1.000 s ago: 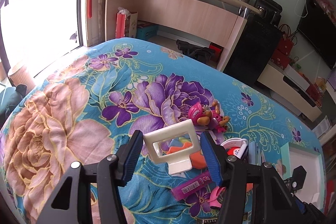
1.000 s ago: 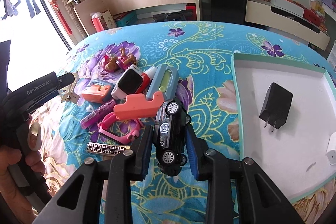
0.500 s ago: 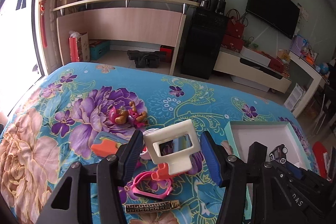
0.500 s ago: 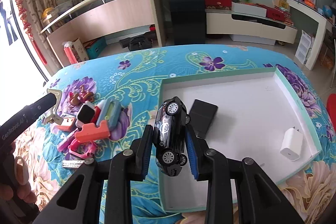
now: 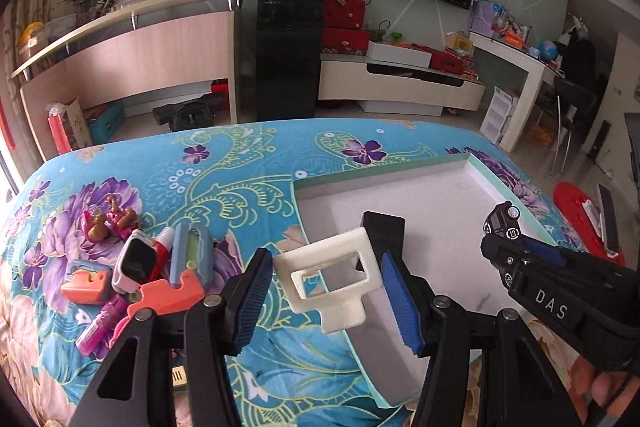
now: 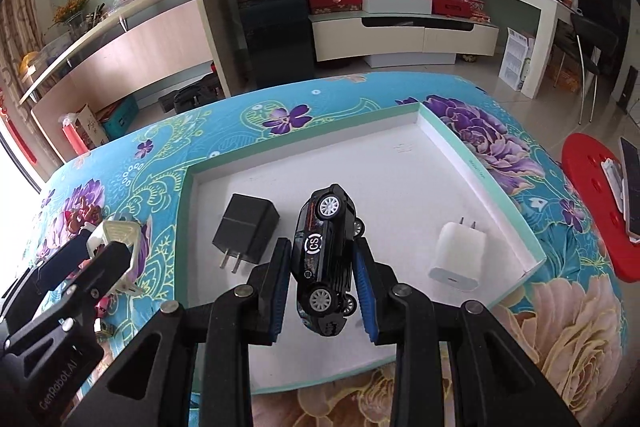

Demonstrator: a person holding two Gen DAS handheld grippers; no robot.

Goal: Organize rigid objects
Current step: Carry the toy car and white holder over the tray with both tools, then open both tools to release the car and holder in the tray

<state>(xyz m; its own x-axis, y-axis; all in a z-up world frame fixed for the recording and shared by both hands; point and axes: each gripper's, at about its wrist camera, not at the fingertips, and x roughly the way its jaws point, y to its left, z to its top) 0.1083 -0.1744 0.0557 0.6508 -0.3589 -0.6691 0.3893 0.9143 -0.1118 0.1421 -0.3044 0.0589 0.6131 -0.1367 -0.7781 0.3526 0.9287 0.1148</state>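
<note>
Both grippers have swung across from the heap of toys on the floral blanket [image 5: 248,163] to the shallow white tray [image 6: 480,183]. Clamped in the right gripper [image 6: 322,281] is a black toy car [image 6: 326,259], nose-up, its long axis running along the fingers; it hangs over the tray's near middle, between the black charger [image 6: 246,231] and the white charger [image 6: 458,255] lying on the tray floor. In the left gripper [image 5: 322,287], a cream plastic clip [image 5: 330,277] sits clamped between the pads, poised over the tray's left rim, just short of the black charger [image 5: 384,227]. Judging from this, the right hand is the one already over open floor; bare tray lies straight below and ahead of the car, so it probably only needs lowering, while the left hand has yet to cross the rim.
</note>
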